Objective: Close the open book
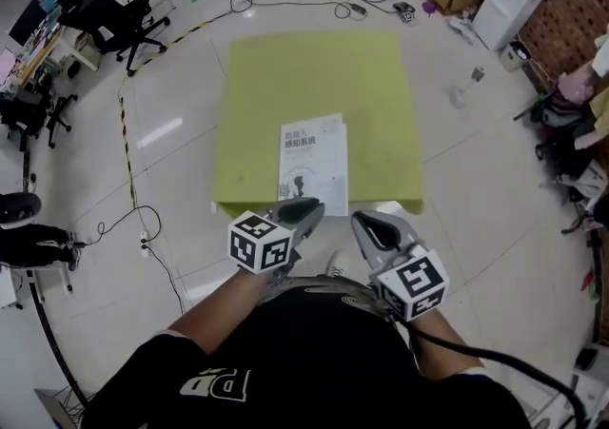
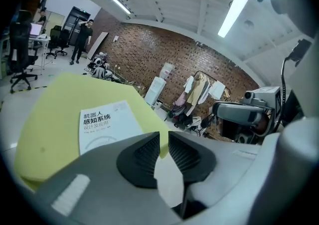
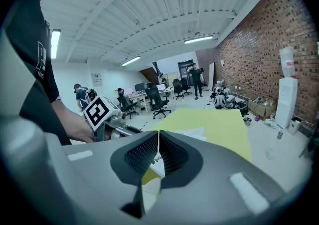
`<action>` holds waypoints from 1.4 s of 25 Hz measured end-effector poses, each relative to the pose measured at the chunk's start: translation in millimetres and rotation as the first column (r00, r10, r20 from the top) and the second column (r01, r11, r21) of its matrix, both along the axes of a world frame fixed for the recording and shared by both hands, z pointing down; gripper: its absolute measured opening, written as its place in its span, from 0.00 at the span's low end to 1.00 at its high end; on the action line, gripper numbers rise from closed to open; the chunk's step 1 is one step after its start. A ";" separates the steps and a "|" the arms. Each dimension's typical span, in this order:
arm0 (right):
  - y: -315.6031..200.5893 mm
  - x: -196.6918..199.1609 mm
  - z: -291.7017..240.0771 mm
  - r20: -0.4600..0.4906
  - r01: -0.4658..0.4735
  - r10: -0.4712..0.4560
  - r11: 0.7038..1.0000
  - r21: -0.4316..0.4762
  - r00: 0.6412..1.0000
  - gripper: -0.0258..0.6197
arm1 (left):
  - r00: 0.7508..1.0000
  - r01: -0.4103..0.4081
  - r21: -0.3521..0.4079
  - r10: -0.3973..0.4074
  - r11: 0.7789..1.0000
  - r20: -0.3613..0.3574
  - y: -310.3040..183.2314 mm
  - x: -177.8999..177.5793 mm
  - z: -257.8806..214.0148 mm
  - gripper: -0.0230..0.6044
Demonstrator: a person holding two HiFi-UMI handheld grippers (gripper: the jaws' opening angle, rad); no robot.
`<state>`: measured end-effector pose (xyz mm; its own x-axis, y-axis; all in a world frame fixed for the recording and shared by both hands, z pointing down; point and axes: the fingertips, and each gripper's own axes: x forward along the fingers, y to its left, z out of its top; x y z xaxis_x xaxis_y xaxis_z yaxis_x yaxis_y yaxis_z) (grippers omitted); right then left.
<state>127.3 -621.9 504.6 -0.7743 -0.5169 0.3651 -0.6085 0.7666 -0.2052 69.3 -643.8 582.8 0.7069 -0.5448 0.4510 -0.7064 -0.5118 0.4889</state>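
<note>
A white book with dark print on its cover lies flat and closed on the yellow-green table, close to the near edge. The left gripper view shows the book just beyond the jaws. The right gripper view shows the book as a pale sheet on the table. My left gripper hovers at the table's near edge, just short of the book, shut and holding nothing. My right gripper hangs to its right, below the edge, pads together and empty.
A white water dispenser stands at the back right, near boxes and clutter. Office chairs and desks fill the far left. Cables trail over the tiled floor around the table. A person stands far off.
</note>
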 end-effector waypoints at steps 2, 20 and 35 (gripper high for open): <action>-3.4 5.1 0.2 0.004 -0.009 0.009 1.000 -0.005 1.000 0.06 | 1.000 -0.001 0.012 0.001 1.000 0.003 0.0 2.6 -3.4 0.13; 9.5 -4.6 19.0 0.034 0.066 -0.064 0.995 -0.073 0.997 0.05 | 0.983 0.183 0.114 -0.183 0.976 -0.014 -1.3 -41.6 -54.0 0.05; 32.8 -86.1 -7.2 0.064 0.118 -0.117 0.993 -0.012 0.991 0.05 | 0.983 0.184 0.225 -0.183 0.957 -0.028 42.6 -110.0 -114.4 0.05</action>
